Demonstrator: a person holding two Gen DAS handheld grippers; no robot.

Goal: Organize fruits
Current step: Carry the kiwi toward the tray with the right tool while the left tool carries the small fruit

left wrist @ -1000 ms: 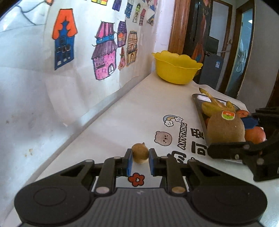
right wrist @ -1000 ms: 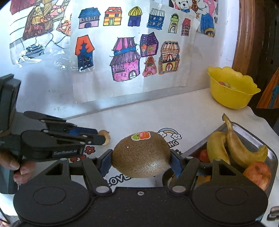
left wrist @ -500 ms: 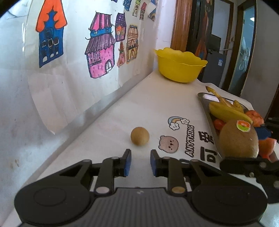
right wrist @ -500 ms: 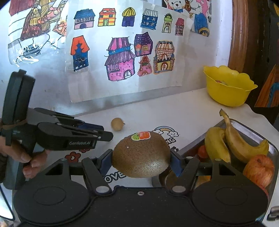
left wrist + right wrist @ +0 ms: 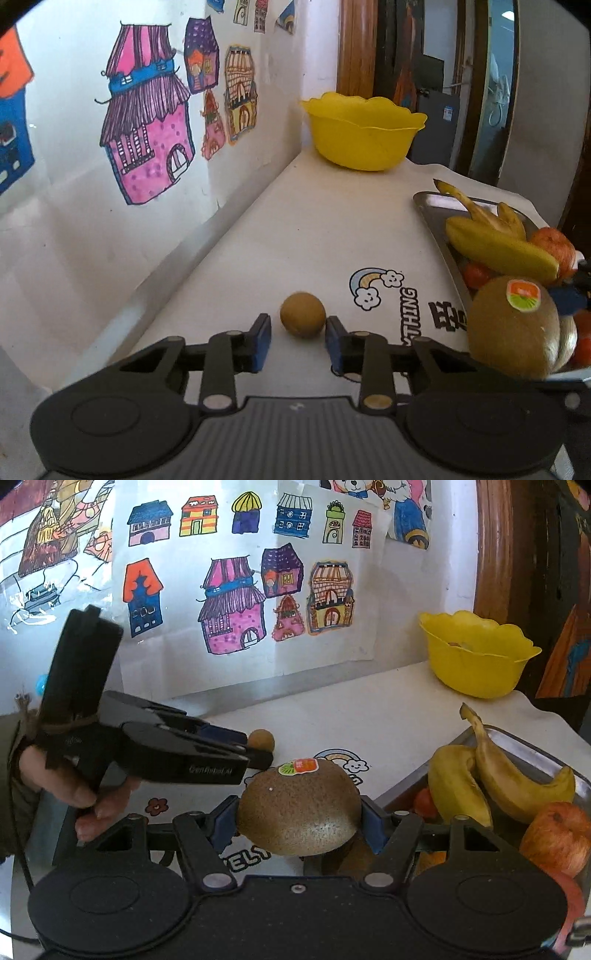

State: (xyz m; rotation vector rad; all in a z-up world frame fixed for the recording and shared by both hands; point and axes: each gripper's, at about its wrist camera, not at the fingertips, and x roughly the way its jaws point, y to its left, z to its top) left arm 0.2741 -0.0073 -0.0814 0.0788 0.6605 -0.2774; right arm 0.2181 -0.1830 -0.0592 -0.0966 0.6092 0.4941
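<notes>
Between right tool pads — kiwi; left tool open.

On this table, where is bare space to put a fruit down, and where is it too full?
Free: the white table between the wall, the yellow bowl and the metal tray, beyond the small brown ball. Crowded: the tray itself, piled with bananas and apples, and the near edge, where both claws meet around the kiwi.

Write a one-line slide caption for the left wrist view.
Open left hand-held gripper brackets a small brown fruit on the white table, bowl beyond.
</notes>
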